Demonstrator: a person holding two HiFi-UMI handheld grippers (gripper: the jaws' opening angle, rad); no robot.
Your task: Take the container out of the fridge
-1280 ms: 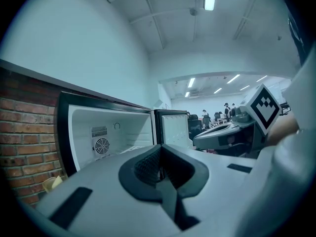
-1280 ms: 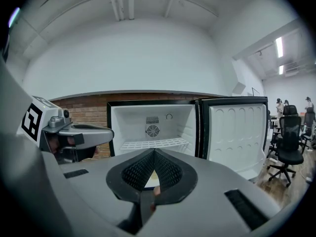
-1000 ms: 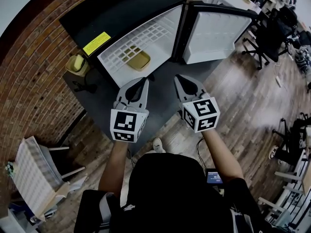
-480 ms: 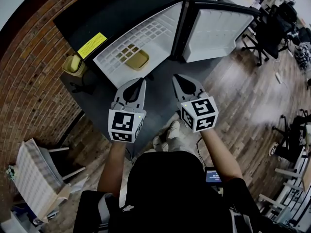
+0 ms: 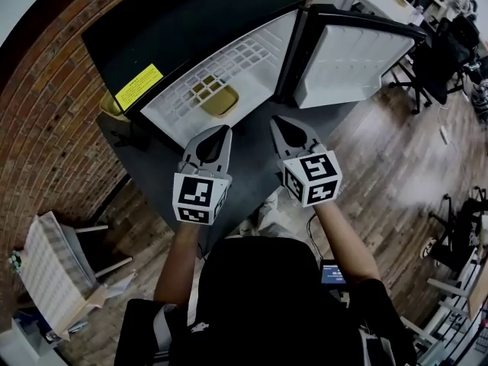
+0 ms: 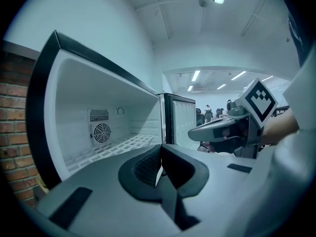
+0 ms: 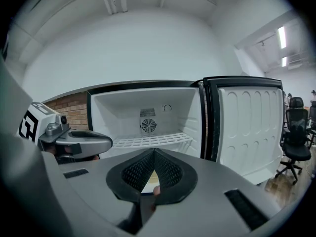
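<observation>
A small black fridge point(image 5: 191, 29) stands open, its door point(image 5: 347, 63) swung out to the right. The yellow container point(image 5: 216, 97) sits inside, seen through the white wire shelf point(image 5: 206, 75). My left gripper point(image 5: 221, 132) and right gripper point(image 5: 278, 122) hang side by side just short of the fridge opening, both shut and empty. The left gripper view looks along the closed left gripper point(image 6: 159, 154) into the white interior, with the right gripper point(image 6: 222, 130) beside it. In the right gripper view the shut right gripper point(image 7: 154, 154) faces the shelf point(image 7: 150, 141) and the rear fan; the left gripper point(image 7: 74, 142) shows at left.
A brick wall point(image 5: 46, 128) runs along the left. A yellow object point(image 5: 110, 105) sits beside the fridge's left side. A dark mat point(image 5: 244, 158) lies under the fridge front. A white rack point(image 5: 46, 280) stands at lower left, and office chairs point(image 5: 442, 59) at right.
The fridge sits a little nearer and lower in the head view, and both grippers have edged toward its opening. Both stay shut.
</observation>
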